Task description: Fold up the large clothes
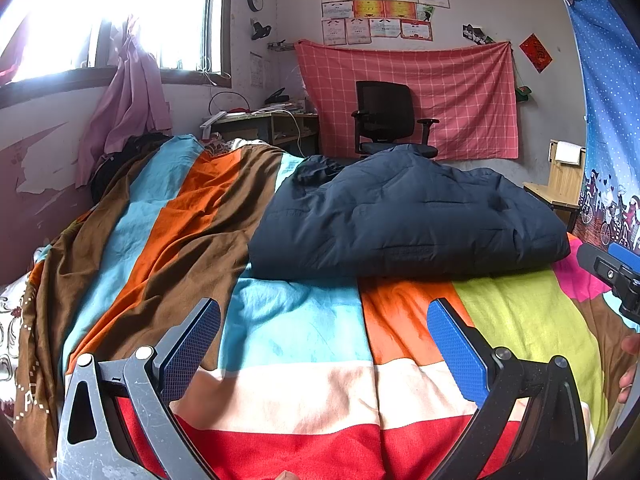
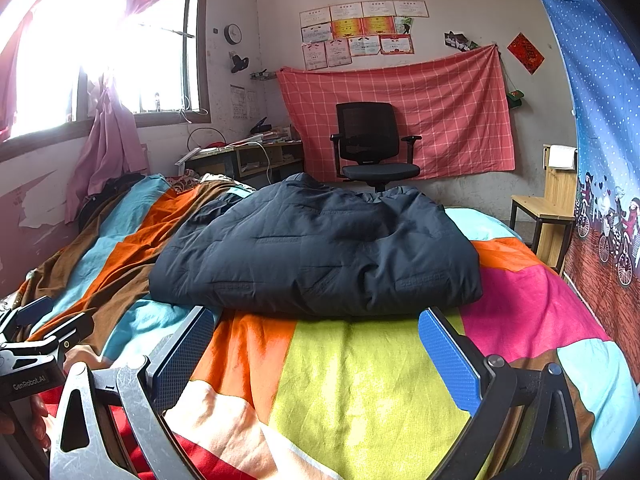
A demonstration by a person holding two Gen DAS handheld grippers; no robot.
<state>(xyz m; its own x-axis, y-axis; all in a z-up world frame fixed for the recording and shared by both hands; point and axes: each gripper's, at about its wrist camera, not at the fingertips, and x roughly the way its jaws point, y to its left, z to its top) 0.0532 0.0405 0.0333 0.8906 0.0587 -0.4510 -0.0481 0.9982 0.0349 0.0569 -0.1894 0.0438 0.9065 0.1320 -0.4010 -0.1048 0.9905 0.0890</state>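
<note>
Left wrist view: the navy padded jacket (image 1: 404, 216) lies on the striped bedspread (image 1: 296, 332), already doubled into a thick bundle. Its near folded edge runs straight across, ahead of the left gripper (image 1: 324, 344) and apart from it. The left gripper is released: jaws spread wide, only bedspread between the 2 blue pads (image 1: 456, 348), nothing held. The right gripper (image 1: 616, 276) shows at the frame's right edge, level with the jacket's right corner; from here I cannot tell how its jaws stand.

Handling, as judgement: quilted fill, so soft, bulky and springy. It should be light for its volume, the shell likely slick. A pinch on the puffy middle would probably slide. Better hold: the near corners, where the layers stack and compress.

Right wrist view: the jacket (image 2: 320, 248) sits dead ahead of the right gripper (image 2: 316, 356), near edge just beyond the pad tips, not touching. This gripper is also released, jaws wide, empty. The left gripper (image 2: 28, 340) is at lower left, near the jacket's left corner.

Room: open bedspread lies on the near side of the jacket and to its right. To its left is rumpled brown and orange bedding, which may snag a dragged hem. Beyond the jacket the bed ends, with an office chair (image 2: 372, 144) behind, so folding toward the near side looks safest
</note>
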